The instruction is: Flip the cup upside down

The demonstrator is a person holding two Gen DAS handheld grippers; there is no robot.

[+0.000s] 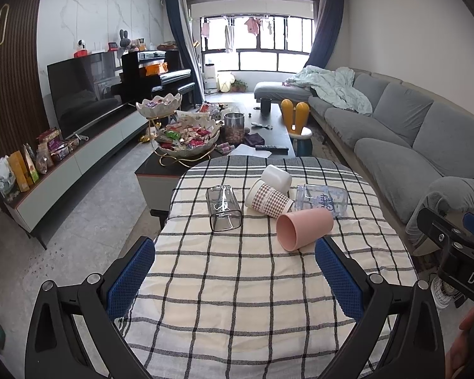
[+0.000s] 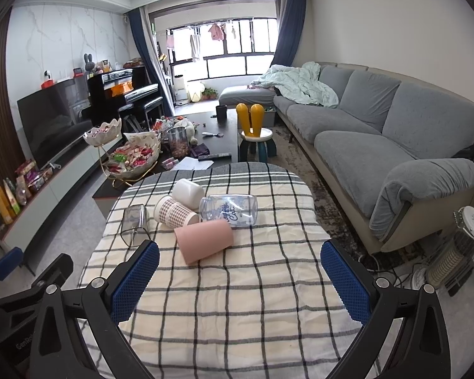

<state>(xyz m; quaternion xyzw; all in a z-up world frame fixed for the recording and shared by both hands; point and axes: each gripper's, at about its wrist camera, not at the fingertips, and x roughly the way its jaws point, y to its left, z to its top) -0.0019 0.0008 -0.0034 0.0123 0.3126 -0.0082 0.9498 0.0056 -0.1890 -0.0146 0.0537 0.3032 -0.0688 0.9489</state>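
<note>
left tongs point(image 1: 235, 267) apart, empty | right tongs point(image 2: 240, 268) apart, empty | smooth pink plastic cup point(image 1: 303, 230) on its side on the checked-cloth tabletop point(image 1: 237, 300) — mouth toward the left tongs, just ahead-right; probably the left's pick.

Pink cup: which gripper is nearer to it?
Left, narrowly. The pink cup lies just beyond the left gripper's right finger. From the right gripper it lies ahead, nearer its left finger, with more cloth between. Both are open.
</note>
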